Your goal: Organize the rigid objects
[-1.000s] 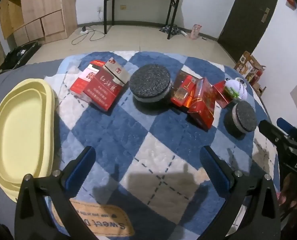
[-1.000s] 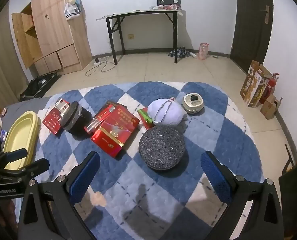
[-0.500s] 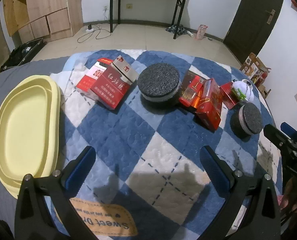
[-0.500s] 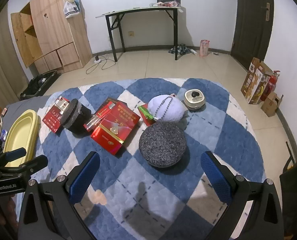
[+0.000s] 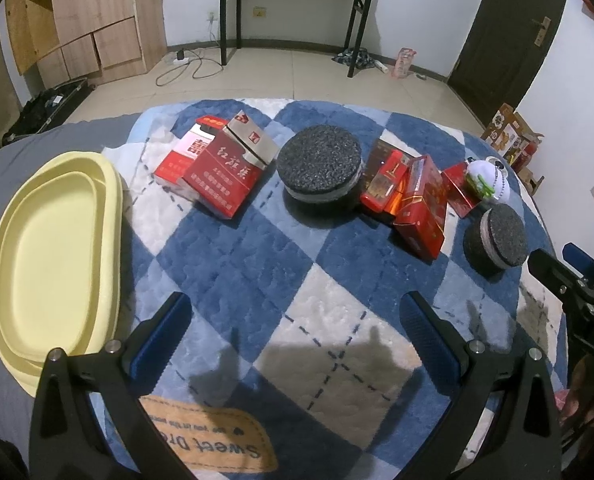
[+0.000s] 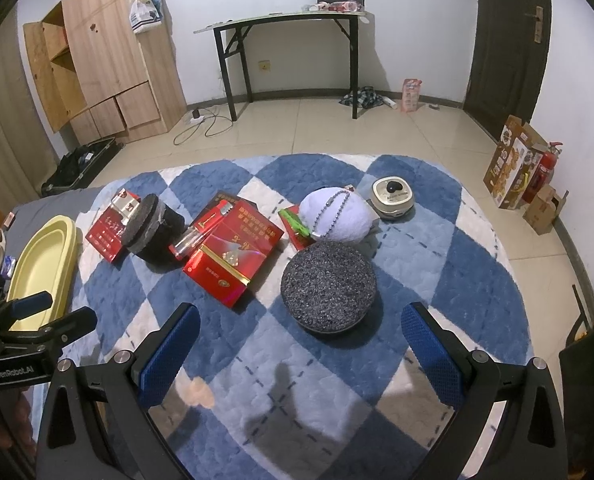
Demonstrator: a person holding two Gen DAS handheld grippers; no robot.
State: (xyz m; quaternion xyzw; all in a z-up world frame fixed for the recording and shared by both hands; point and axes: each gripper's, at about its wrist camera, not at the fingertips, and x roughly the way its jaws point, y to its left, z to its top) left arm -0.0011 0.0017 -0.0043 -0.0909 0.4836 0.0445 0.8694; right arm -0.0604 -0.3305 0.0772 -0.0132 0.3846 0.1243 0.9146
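Both grippers [image 5: 293, 332] [image 6: 297, 336] gaping — seemingly empty

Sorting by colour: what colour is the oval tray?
Pale yellow; the tray shows best in the left wrist view.

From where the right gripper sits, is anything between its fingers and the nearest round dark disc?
Nothing visible: only bare quilt lies between the open right gripper and the dark disc. The red box sits off to the left.
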